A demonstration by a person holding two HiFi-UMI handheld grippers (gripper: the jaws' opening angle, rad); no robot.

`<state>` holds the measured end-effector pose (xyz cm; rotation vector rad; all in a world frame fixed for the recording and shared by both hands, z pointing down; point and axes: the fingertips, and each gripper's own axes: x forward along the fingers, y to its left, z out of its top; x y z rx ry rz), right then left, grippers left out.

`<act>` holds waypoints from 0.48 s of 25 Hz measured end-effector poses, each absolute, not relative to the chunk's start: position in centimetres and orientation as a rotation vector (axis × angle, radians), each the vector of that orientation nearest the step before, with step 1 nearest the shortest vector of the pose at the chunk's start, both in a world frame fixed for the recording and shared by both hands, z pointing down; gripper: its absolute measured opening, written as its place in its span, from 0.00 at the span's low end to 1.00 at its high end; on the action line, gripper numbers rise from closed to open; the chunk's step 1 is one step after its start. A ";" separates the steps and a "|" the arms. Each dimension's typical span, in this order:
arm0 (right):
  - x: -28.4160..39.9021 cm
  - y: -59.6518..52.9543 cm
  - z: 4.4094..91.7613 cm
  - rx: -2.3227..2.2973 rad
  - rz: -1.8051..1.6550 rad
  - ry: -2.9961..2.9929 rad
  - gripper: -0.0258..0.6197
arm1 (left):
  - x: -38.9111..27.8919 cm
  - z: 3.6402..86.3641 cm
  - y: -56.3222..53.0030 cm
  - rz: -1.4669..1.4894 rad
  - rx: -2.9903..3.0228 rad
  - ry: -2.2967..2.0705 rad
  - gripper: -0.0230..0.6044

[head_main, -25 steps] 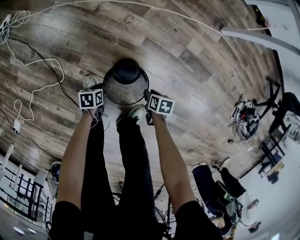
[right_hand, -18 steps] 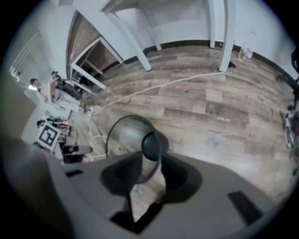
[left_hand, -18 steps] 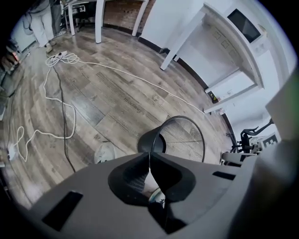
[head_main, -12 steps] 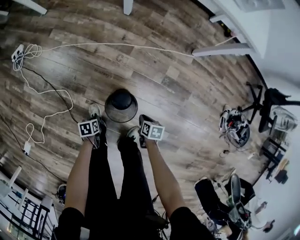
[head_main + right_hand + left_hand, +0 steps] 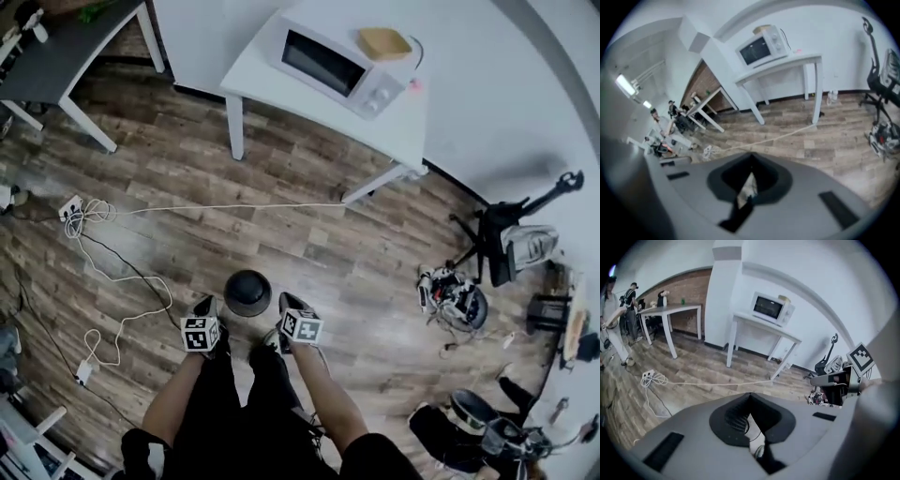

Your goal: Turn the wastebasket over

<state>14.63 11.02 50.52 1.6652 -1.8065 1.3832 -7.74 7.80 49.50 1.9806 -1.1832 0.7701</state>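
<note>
1. The wastebasket (image 5: 247, 292) stands on the wooden floor (image 5: 375, 272) just past my feet, untouched
2. My left gripper (image 5: 202, 314) is closed and empty; my right gripper (image 5: 292, 314) has just been closing on nothing
3. To do it well, I reckon I should open both, pinch opposite rim sides, then rotate together

Dark round wastebasket (image 5: 247, 292) on floor (image 5: 356, 253)

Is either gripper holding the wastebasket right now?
No: the wastebasket stands on the wood floor, and the left gripper and right gripper are both shut with nothing between their jaws.
</note>
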 end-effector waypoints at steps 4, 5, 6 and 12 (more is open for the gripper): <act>13.4 9.7 40.8 1.700 1.159 -1.984 0.09 | -6.2 39.3 6.3 0.621 2.159 -1.193 0.09; 13.1 9.6 38.6 1.712 1.121 -2.024 0.09 | -5.9 36.8 6.1 0.577 2.193 -1.194 0.09; 12.9 9.5 36.4 1.727 1.091 -2.066 0.09 | -5.6 34.4 6.1 0.530 2.225 -1.197 0.09; 11.8 10.3 22.9 1.838 0.898 -2.311 0.09 | -5.0 19.5 7.0 0.240 2.424 -1.214 0.09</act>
